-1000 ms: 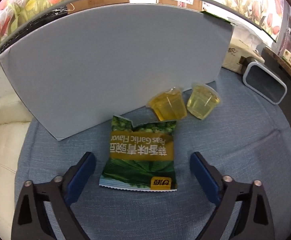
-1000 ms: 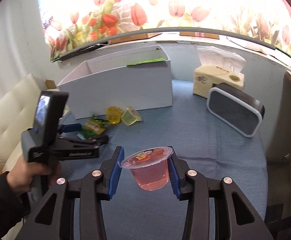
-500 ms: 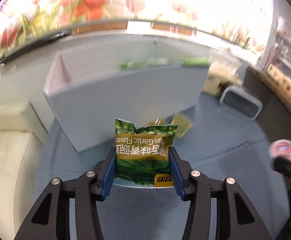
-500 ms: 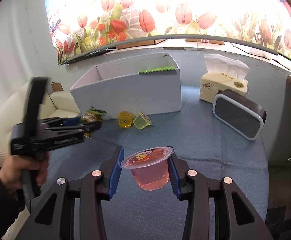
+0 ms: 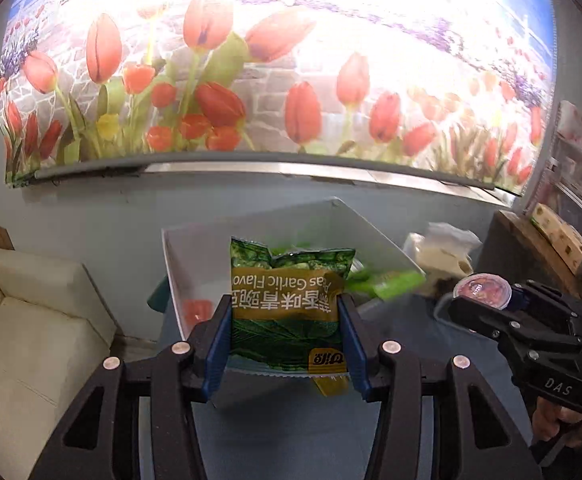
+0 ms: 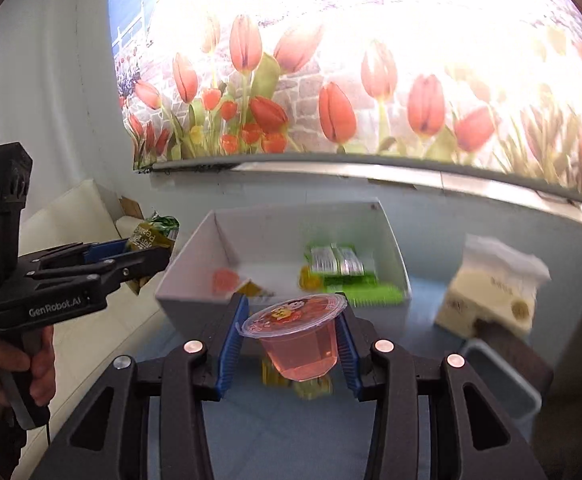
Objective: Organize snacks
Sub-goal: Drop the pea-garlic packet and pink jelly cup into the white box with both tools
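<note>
1. Tulip mural backs a blue-clothed table (image 6: pixel 291 440) holding a white box (image 6: pixel 391 240).
2. Left gripper (image 5: pixel 285 344), spread over the table 1 s ago, now pinches the pea bag (image 5: pixel 287 304), lifted toward the box.
3. Right gripper (image 6: pixel 291 344) still clamps the pink jelly cup (image 6: pixel 297 336) before the box.
4. Green packets (image 6: pixel 339 264) already crowd the box; a tissue pack (image 6: pixel 495 292) stands to its right.

A white open-topped cardboard box (image 6: pixel 287 256) stands on the blue cloth-covered bench (image 6: pixel 291 432), with a cream tissue box (image 6: pixel 495 296) to its right and a cream leather sofa (image 5: pixel 23 340) off the bench's left edge. Inside the box, flat green snack packets (image 6: pixel 339 264) lie toward the right and a small orange-red jelly cup (image 6: pixel 225 280) toward the left. Two small yellow jelly cups (image 6: pixel 311 386) sit on the bench in front of the box.
</note>
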